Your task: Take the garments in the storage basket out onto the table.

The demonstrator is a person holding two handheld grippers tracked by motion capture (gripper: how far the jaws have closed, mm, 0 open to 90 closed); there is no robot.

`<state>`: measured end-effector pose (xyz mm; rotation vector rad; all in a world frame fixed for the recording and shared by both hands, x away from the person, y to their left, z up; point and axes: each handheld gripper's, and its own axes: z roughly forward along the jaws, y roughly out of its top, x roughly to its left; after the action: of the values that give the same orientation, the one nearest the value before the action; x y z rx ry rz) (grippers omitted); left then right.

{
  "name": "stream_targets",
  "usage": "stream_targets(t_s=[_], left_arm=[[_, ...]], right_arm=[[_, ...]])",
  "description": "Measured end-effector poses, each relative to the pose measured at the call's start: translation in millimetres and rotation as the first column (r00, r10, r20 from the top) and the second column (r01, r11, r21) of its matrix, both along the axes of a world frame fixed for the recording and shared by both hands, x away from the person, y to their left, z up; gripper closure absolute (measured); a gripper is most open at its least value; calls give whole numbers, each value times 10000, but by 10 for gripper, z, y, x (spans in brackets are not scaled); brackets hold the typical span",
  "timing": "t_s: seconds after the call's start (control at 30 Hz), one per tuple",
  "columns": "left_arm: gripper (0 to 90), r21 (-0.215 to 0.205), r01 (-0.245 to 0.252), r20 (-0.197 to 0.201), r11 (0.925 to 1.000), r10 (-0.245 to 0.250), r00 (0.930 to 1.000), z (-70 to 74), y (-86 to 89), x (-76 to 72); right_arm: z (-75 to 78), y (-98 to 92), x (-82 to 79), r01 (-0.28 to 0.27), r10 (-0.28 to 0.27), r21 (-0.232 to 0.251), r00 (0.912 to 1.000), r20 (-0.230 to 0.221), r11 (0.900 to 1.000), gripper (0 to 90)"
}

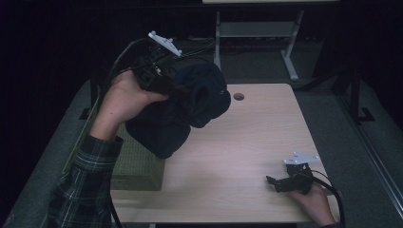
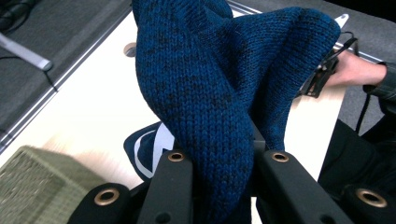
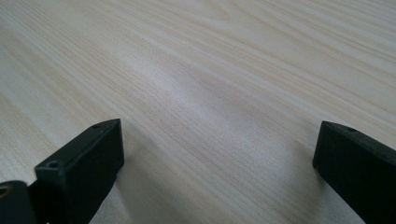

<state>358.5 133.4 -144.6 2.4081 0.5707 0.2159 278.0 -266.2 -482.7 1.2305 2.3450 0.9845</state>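
Knitwear is hanging in the air: a dark blue knit hat (image 2: 219,93), soft and ribbed, is dangling over the pale woodgrain surface (image 1: 247,142), pinched between the left gripper (image 2: 228,161)'s black fingers. A white-and-navy emblem, unreadable, is showing below it. The right gripper (image 1: 280,183) is resting near the surface's edge, fingers spread. A woven olive box (image 1: 135,164) is sitting at the left.
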Motion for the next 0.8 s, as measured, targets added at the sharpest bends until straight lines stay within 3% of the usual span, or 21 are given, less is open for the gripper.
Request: stream_targets(t_s=[0.23, 0.8], left_arm=[[792, -175, 184, -110, 9997, -185, 9998, -113, -168, 16], [792, -479, 356, -963, 9982, -401, 9945, -695, -494, 87]], right_arm=[[-1, 1, 0, 5, -5, 10, 10000, 6, 10000, 15], [0, 3, -2, 31, -31, 37, 10000, -4, 10000, 15]])
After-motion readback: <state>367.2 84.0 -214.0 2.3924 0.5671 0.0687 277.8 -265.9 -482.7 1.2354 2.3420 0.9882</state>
